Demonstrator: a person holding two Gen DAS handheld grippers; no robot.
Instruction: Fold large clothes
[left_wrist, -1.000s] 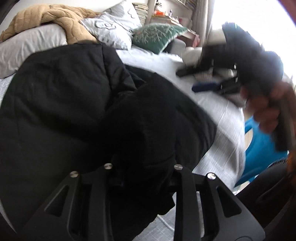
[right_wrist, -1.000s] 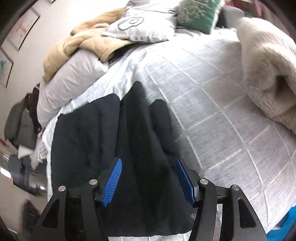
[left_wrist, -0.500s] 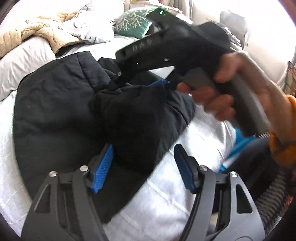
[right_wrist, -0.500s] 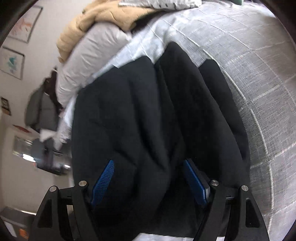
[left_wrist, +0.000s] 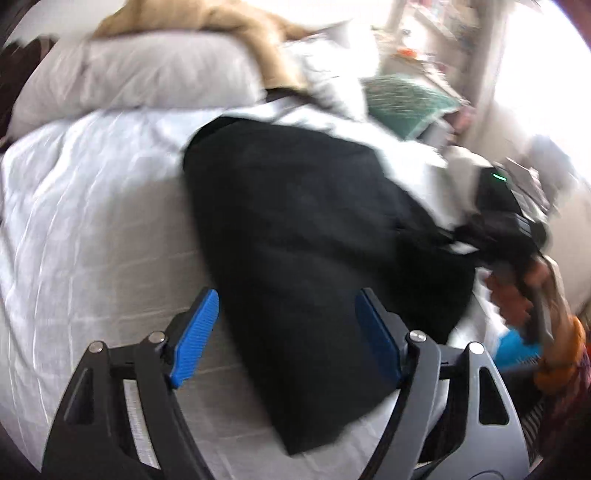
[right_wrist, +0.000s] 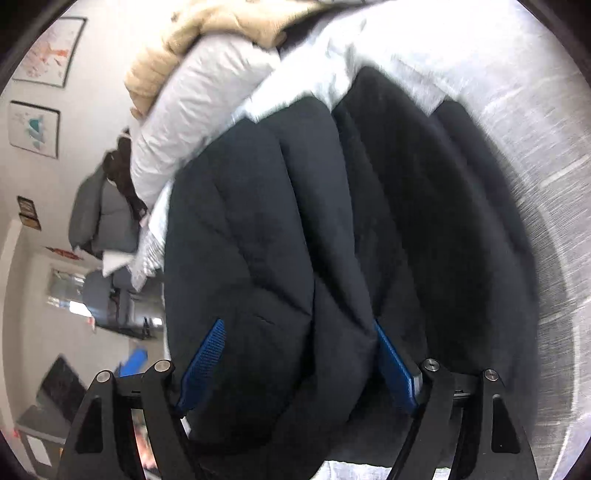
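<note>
A large black padded jacket (left_wrist: 303, 229) lies in a folded heap on the white bed cover (left_wrist: 92, 229). My left gripper (left_wrist: 286, 332) hovers over its near end. Its jaws are opening, the blue pads (left_wrist: 195, 332) stand apart from the cloth and nothing is gripped. The left wrist view is blurred by motion. In the right wrist view the jacket (right_wrist: 332, 221) fills the frame in long quilted folds. My right gripper (right_wrist: 299, 365) sits low on it, jaws opening, with a bulge of fabric between the pads (right_wrist: 393, 369) but not pinched. A hand (left_wrist: 517, 295) holds that tool at the jacket's far right edge.
A grey-white pillow (left_wrist: 147, 74), a tan knitted blanket (left_wrist: 258, 44) and a green cushion (left_wrist: 406, 99) lie at the head of the bed. Framed pictures (right_wrist: 35, 129) hang on the wall beside a grey heap (right_wrist: 99, 218). Something blue (left_wrist: 517, 347) lies past the bed's right edge.
The left gripper has let go of the black fold, opened wide and swung leftward over the bed. The right gripper has widened and tipped down closer onto the jacket.
</note>
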